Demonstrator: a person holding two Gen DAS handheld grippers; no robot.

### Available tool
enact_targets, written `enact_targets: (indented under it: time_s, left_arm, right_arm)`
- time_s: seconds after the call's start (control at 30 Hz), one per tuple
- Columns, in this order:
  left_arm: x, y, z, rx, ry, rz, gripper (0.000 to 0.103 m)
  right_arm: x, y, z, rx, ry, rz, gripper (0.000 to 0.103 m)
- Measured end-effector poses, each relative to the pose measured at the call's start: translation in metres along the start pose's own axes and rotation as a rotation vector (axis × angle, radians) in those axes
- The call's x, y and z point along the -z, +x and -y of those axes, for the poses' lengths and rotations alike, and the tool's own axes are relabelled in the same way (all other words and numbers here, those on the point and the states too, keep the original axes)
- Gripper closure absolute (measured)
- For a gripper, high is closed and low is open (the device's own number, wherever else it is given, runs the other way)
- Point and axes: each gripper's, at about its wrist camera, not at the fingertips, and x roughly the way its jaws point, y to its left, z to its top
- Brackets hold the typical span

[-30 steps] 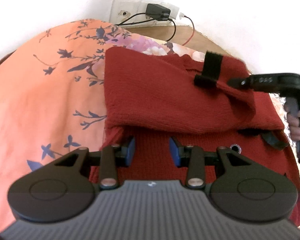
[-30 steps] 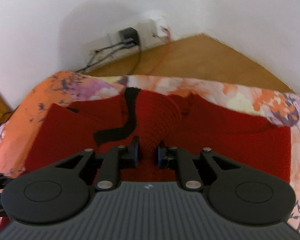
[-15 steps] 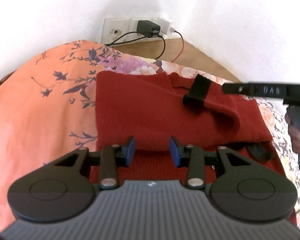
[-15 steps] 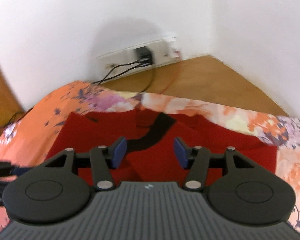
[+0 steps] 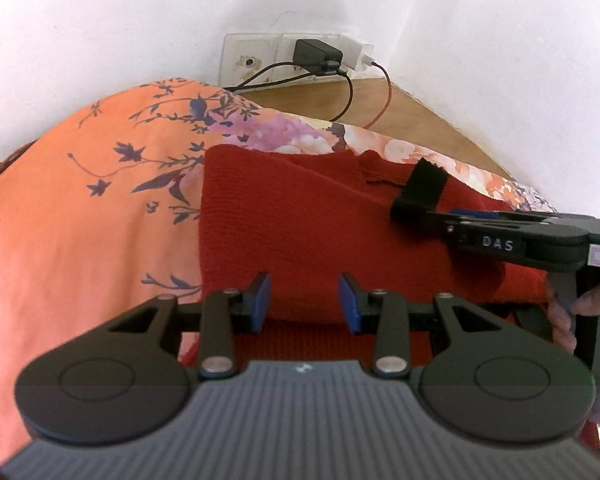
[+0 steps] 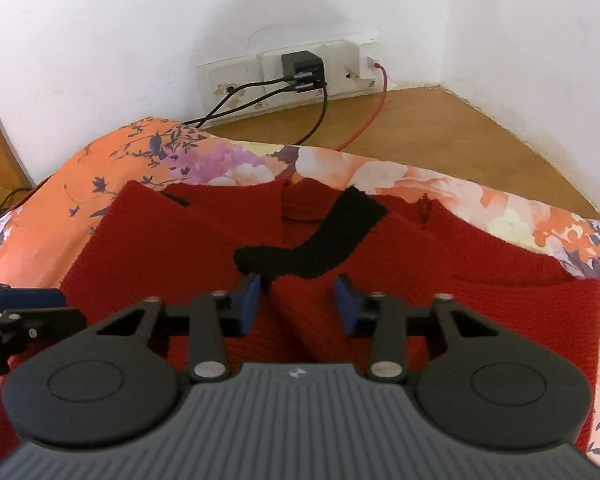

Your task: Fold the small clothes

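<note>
Folding red sweater (image 5: 308, 236) on bed (image 5: 80, 220): both grippers (image 5: 303, 302) (image 6: 296, 302) hover, jaws open, empty; next, grab unfolded side, fold inward.

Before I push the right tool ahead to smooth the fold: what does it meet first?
Probably the black strip on the red knit garment, just past the open right tool. Depth is uncertain; it may meet the red knit first.

sweater (image 6: 480, 280) on bedspread (image 5: 80, 220) | wall sockets (image 6: 284, 76) behind
</note>
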Motion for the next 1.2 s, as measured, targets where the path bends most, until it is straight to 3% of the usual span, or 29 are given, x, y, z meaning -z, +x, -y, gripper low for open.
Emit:
enact_targets:
  time_s: [0.07,0.17,0.4,0.57,0.8,1.07,1.2]
  left_arm:
    - [-0.001,0.002,0.001,0.0,-0.004,-0.003,0.064]
    - [-0.004,0.004,0.004,-0.005,0.006,-0.003,0.064]
    - [-0.011,0.005,0.015,-0.003,0.029,0.011,0.064]
    - [-0.013,0.012,0.022,-0.008,0.043,0.004,0.064]
    - [-0.013,0.027,0.031,-0.027,0.061,-0.019,0.064]
    - [-0.009,0.039,0.035,-0.052,0.072,-0.046,0.064]
    - [-0.01,0.041,0.036,-0.059,0.069,-0.048,0.064]
  right_arm:
    - [0.0,-0.003,0.006,-0.004,0.023,0.011,0.083]
    - [-0.003,-0.016,0.015,-0.002,0.06,0.048,0.093]
    - [-0.004,-0.067,0.047,0.029,0.133,0.158,0.095]
    - [0.012,-0.099,0.081,0.068,0.211,0.191,0.096]
    - [0.06,-0.109,0.128,0.088,0.375,0.144,0.096]
    - [0.107,-0.103,0.156,0.007,0.531,0.048,0.094]
    - [0.109,-0.115,0.158,-0.02,0.508,0.046,0.087]
